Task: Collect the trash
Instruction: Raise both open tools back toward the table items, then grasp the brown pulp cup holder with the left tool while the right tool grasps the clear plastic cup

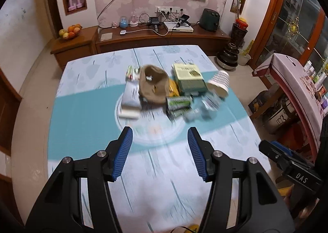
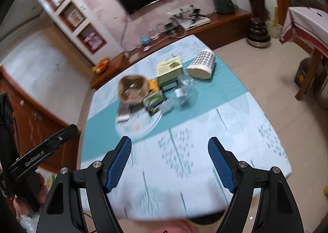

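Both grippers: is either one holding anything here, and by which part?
Nothing is held. The left gripper and right gripper stand open and empty above the table.

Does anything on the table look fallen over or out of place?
Yes. The checked paper cup lies on its side beside the yellow-green box, and a clear plastic bottle also lies flat among the litter.

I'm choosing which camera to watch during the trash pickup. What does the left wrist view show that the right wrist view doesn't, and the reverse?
Only the left wrist view shows the open left gripper with nothing between its blue pads, and the pink dumbbells in a wall niche.

Only the right wrist view shows the open, empty right gripper from behind, and the clear plastic bottle distinctly.

Both show the brown paper bag, the pale yellow-green box, the tipped checked paper cup and the blue patterned tablecloth.
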Demonstrator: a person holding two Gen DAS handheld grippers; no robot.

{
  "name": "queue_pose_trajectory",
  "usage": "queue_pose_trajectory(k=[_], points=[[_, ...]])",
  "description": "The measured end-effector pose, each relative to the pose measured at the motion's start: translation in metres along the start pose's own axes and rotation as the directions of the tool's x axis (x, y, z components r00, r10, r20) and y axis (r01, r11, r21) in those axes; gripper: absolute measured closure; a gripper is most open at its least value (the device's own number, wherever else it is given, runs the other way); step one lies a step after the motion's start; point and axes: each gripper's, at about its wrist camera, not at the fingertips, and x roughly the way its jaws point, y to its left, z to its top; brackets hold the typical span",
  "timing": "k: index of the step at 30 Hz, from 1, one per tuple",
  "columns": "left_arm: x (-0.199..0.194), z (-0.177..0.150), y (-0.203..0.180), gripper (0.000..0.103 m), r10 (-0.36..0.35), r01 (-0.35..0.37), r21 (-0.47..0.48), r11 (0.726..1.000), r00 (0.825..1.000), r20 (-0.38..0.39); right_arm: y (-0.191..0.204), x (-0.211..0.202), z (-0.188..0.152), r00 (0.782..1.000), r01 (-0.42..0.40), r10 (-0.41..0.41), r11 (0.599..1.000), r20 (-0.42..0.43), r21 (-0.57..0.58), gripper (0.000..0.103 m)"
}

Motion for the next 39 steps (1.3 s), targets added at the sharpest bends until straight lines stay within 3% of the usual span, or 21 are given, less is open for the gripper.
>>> queue_pose_trajectory(k=[8, 18, 22, 26, 31, 33, 39], points=[[0.121, 0.072, 0.048, 0.050, -0.019, 0.018, -0.014, 1.000, 0.996, -0.082, 0.002, 0.103, 0.049, 0.995, 0.096, -0.094, 0.988, -0.015, 0.118, 0.025], [0.233, 0.103, 0.067, 0.050, -0.065, 0.060, -0.034, 0.998, 0.979, -0.194, -0.028, 0.204, 0.081, 0.988, 0.153, -0.142, 0.955, -0.062, 0.253, 0.030], [0.249, 0.104, 0.064, 0.050, -0.084, 0.079, -0.032, 0.996, 0.973, -0.213, -0.036, 0.234, 0.088, 0.986, 0.162, -0.144, 0.943, -0.083, 0.289, 0.037], [0.260, 0.103, 0.054, 0.053, -0.091, 0.092, -0.006, 0.996, 0.969, -0.230, -0.040, 0.254, 0.089, 0.986, 0.160, -0.137, 0.939, -0.097, 0.306, 0.051], [0.265, 0.099, 0.046, 0.089, -0.092, 0.098, 0.014, 0.995, 0.965, -0.247, -0.043, 0.267, 0.087, 0.990, 0.132, -0.108, 0.936, -0.092, 0.327, 0.074], [0.263, 0.096, 0.047, 0.093, -0.090, 0.096, 0.014, 0.995, 0.966, -0.243, -0.041, 0.270, 0.087, 0.992, 0.113, -0.090, 0.939, -0.084, 0.324, 0.081], [0.240, 0.091, 0.050, 0.093, -0.092, 0.096, 0.012, 0.995, 0.976, -0.196, -0.028, 0.263, 0.085, 0.996, 0.086, -0.069, 0.948, -0.064, 0.307, 0.084]])
